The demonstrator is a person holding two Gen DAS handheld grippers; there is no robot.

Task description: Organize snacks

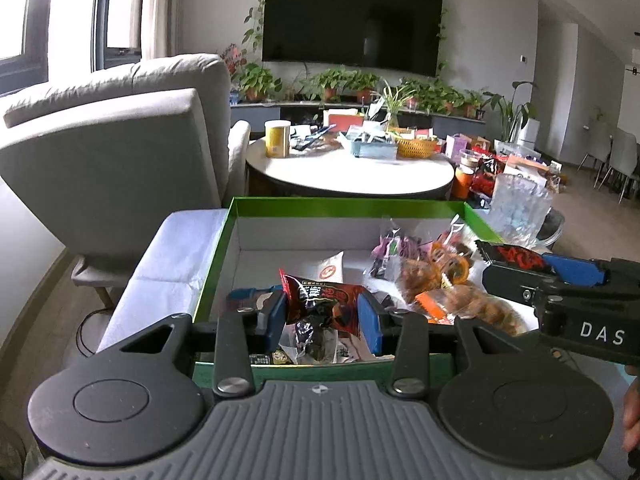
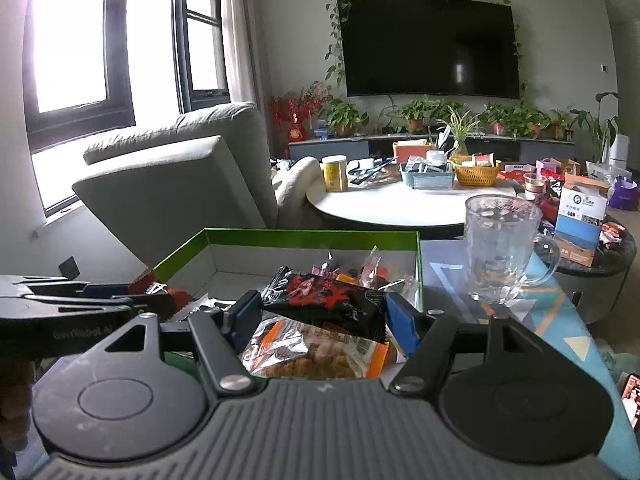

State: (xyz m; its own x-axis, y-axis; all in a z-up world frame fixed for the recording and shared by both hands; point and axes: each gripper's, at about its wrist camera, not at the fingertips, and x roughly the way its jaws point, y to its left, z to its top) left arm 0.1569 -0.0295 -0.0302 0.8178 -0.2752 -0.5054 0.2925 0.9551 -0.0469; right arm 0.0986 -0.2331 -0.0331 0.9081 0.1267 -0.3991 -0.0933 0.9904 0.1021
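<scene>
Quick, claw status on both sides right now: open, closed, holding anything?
Left claw: closed on the dark red snack packet, above the green box.
Right claw: closed on the black and red snack packet, also over the box.

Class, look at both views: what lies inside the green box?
Inside the green box: a white packet, purple wrappers, and clear bags of brown pastries. Whatever sits under this pile or behind the grippers' fingers is covered.
</scene>
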